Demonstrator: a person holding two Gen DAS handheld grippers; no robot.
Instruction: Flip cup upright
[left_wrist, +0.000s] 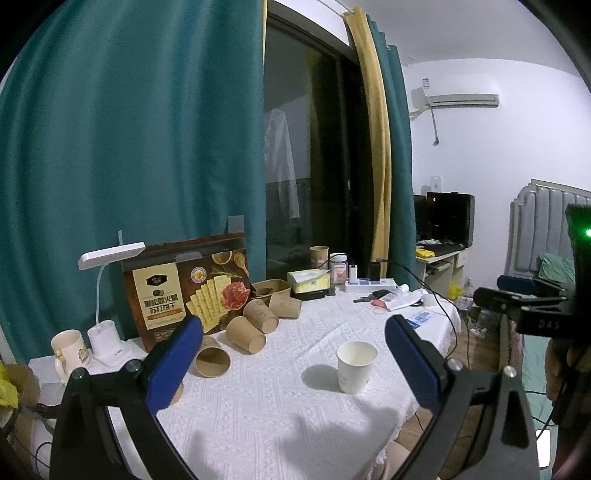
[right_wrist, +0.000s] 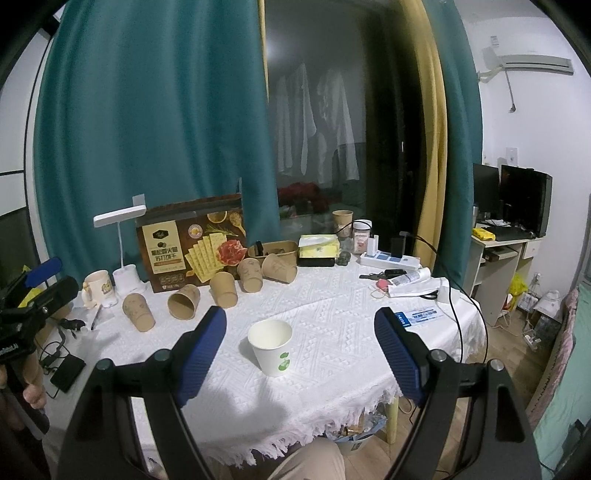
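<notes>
Right wrist: cup between hand-held gripper fingers.

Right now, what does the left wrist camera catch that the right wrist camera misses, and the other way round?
Only the left view shows the grey padded headboard and the right gripper from the side. Only the right view shows the flat black phone-like device at the table's left edge and a tan trouser knee. Both share the white paper cup standing upright, the tipped brown paper cups, the brown cracker box and open blue fingers.
</notes>
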